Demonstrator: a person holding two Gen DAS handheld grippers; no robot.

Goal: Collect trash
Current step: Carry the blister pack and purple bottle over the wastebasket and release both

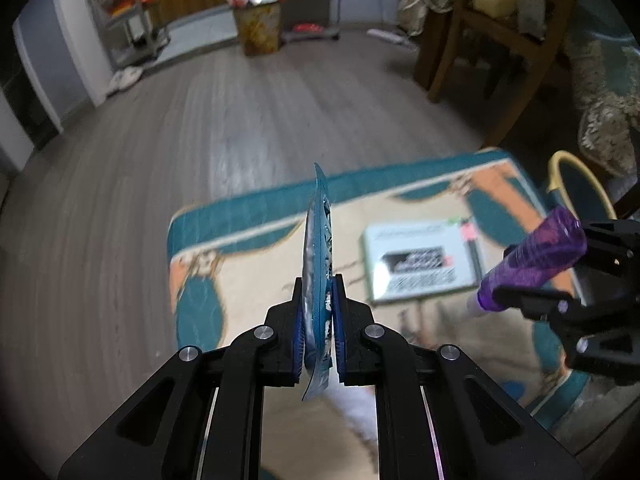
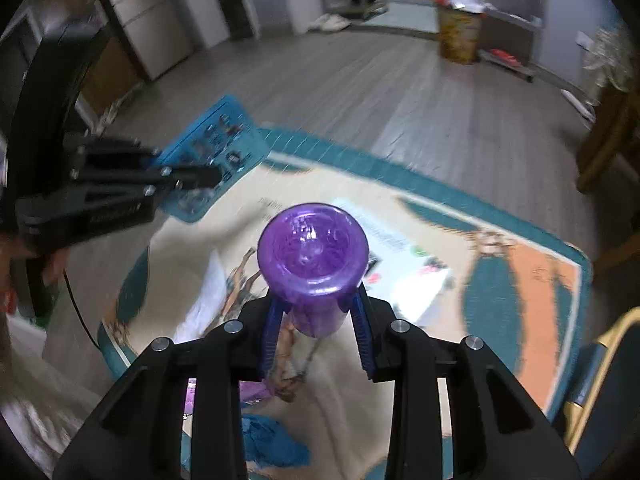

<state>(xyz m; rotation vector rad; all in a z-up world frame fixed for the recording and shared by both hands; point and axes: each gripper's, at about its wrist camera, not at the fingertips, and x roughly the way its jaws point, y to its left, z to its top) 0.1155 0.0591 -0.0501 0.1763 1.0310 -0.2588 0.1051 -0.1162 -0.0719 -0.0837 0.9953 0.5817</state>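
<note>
My left gripper (image 1: 318, 286) is shut on a flat blue foil packet (image 1: 317, 232), which stands edge-on between the blue pads above the rug. In the right wrist view that packet (image 2: 216, 140) shows its printed face at the upper left, pinched by the left gripper (image 2: 210, 176). A purple translucent bottle (image 2: 312, 252) sits with its bottom toward the camera, and my right gripper (image 2: 316, 308) is shut on its body. From the left wrist view the bottle (image 1: 536, 260) and the right gripper (image 1: 532, 280) hang at the right edge, lifted off the rug.
A teal, cream and orange rug (image 1: 240, 240) lies below, with a white printed sheet (image 1: 420, 260) and a blue crumpled cloth (image 2: 272, 440) on it. A patterned bin (image 1: 258, 28) stands across the wooden floor. Wooden chair legs (image 1: 448, 64) and a yellow-rimmed blue container (image 1: 576, 184) are to the right.
</note>
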